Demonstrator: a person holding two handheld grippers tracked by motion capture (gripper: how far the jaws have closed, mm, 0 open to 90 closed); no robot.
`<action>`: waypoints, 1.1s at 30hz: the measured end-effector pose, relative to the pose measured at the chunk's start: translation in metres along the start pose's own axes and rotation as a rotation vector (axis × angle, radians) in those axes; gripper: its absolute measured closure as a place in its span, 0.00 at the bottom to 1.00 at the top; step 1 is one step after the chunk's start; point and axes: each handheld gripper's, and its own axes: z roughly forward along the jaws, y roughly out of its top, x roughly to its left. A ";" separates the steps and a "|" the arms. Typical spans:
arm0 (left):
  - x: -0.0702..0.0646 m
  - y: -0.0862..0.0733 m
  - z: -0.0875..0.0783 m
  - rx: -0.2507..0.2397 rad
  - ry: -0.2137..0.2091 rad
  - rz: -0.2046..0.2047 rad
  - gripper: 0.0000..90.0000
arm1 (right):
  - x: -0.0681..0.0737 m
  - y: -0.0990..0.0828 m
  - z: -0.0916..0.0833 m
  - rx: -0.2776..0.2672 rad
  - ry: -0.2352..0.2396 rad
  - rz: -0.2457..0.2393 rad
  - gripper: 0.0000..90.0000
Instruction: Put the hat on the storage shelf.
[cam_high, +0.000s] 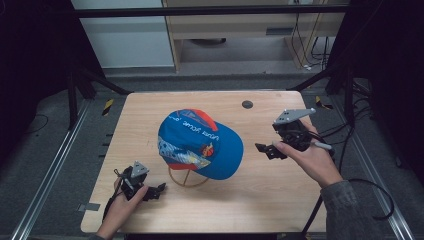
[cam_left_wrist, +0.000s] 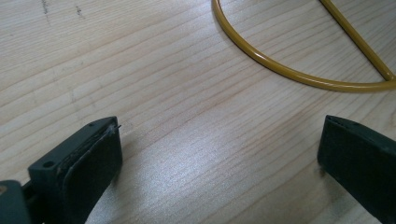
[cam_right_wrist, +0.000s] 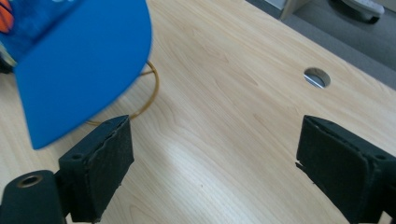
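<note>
A blue cap (cam_high: 200, 142) with red panels and printed graphics sits on a yellow wire stand (cam_high: 187, 179) in the middle of the wooden table (cam_high: 150, 110). My left gripper (cam_high: 161, 189) rests low at the front left, open, its jaws pointing at the stand's round base (cam_left_wrist: 299, 74). My right gripper (cam_high: 265, 149) hovers to the right of the cap's brim (cam_right_wrist: 84, 65), open with nothing between its jaws. The stand's upper part is hidden under the cap.
A round cable hole (cam_high: 247, 104) lies near the table's back edge, also seen as a hole (cam_right_wrist: 316, 77) in the right gripper view. Dark frame rails and cables surround the table. Bare wood lies along the front and right.
</note>
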 end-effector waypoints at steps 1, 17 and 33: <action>0.000 0.000 0.000 0.000 0.000 0.000 0.00 | -0.001 -0.004 0.001 0.001 -0.004 0.008 0.13; 0.000 0.000 0.000 -0.001 0.000 -0.002 0.00 | -0.016 -0.067 0.018 0.011 -0.082 0.107 0.16; 0.000 0.000 0.000 0.003 0.000 0.003 0.00 | -0.017 -0.108 0.044 0.057 -0.127 0.171 0.16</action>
